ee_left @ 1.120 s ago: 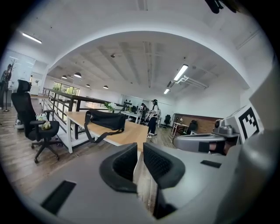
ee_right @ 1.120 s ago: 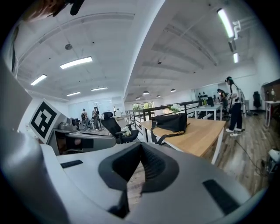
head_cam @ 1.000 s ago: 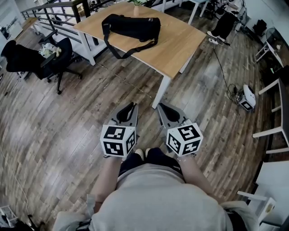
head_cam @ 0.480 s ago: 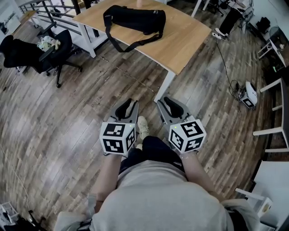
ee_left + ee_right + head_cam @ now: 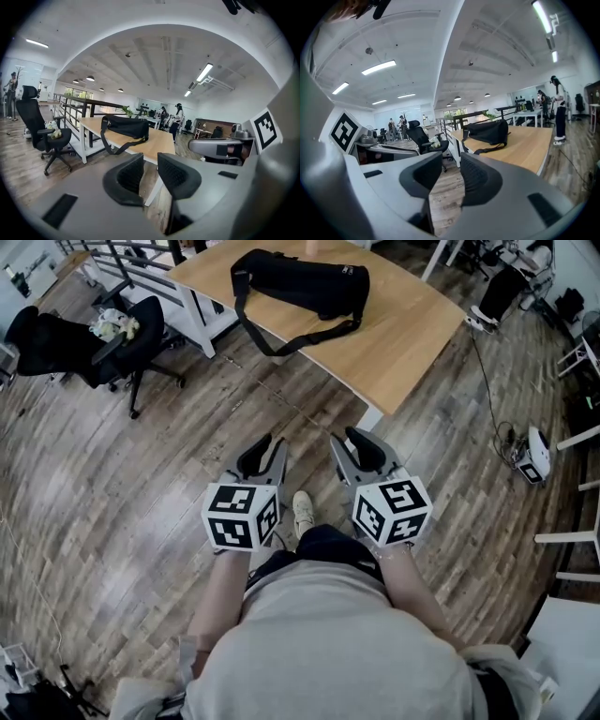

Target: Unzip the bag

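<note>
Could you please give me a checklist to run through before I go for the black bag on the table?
1. Bag lies on the table: ok.
2. Left tongs open, nothing between them: ok.
3. Right tongs open and empty, their jaws having just been opening: ok.
4. Tongs close enough to touch the bag: not ok; both are over the floor, short of the table.
5. Zipper pull located: cannot tell; no view shows it.
6. Office chair out of the way: ok; it stands off the table's left corner.
</note>
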Demonstrator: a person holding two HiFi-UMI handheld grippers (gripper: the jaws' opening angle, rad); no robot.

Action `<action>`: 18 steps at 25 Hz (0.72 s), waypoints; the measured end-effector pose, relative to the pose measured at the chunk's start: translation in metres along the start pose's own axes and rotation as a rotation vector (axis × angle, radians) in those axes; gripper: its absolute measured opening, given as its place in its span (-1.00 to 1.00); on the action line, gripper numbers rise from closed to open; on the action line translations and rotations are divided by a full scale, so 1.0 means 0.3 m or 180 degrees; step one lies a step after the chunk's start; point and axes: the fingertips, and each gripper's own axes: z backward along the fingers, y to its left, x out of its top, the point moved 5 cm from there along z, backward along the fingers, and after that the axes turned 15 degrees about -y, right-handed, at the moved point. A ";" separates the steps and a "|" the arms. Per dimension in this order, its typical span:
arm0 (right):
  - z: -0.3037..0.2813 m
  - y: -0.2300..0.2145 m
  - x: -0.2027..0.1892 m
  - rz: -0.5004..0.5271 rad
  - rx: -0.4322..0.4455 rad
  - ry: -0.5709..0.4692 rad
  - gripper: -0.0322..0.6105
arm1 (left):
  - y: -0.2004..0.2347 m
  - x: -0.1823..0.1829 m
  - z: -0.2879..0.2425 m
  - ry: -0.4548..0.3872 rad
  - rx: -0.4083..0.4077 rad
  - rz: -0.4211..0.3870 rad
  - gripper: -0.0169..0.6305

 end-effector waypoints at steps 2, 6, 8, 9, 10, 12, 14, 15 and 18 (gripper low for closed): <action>-0.061 -0.042 0.022 0.0017 0.0015 -0.0039 -0.50 | 0.025 0.025 -0.066 -0.0023 0.0014 -0.0036 -0.67; -0.172 -0.120 0.071 0.0012 0.0032 -0.0105 -0.50 | 0.071 0.078 -0.195 -0.0056 0.0051 -0.0088 -0.67; -0.222 -0.160 0.084 0.0019 0.0054 -0.0098 -0.50 | 0.089 0.096 -0.258 -0.0065 0.0074 -0.0098 -0.67; -0.245 -0.180 0.087 0.0024 0.0062 -0.0090 -0.50 | 0.097 0.099 -0.288 -0.0064 0.0084 -0.0103 -0.67; -0.267 -0.201 0.088 0.0025 0.0067 -0.0084 -0.50 | 0.105 0.100 -0.320 -0.0056 0.0091 -0.0106 -0.67; -0.312 -0.241 0.091 0.0022 0.0072 -0.0080 -0.50 | 0.118 0.099 -0.383 -0.0025 0.0084 -0.0110 -0.67; -0.351 -0.279 0.095 0.0032 0.0074 -0.0076 -0.50 | 0.127 0.098 -0.440 0.0007 0.0065 -0.0116 -0.67; -0.367 -0.295 0.097 0.0034 0.0073 -0.0070 -0.50 | 0.130 0.096 -0.465 0.0020 0.0061 -0.0112 -0.67; -0.398 -0.340 0.100 0.0021 0.0053 -0.0058 -0.50 | 0.135 0.093 -0.527 0.0046 0.0051 -0.0092 -0.67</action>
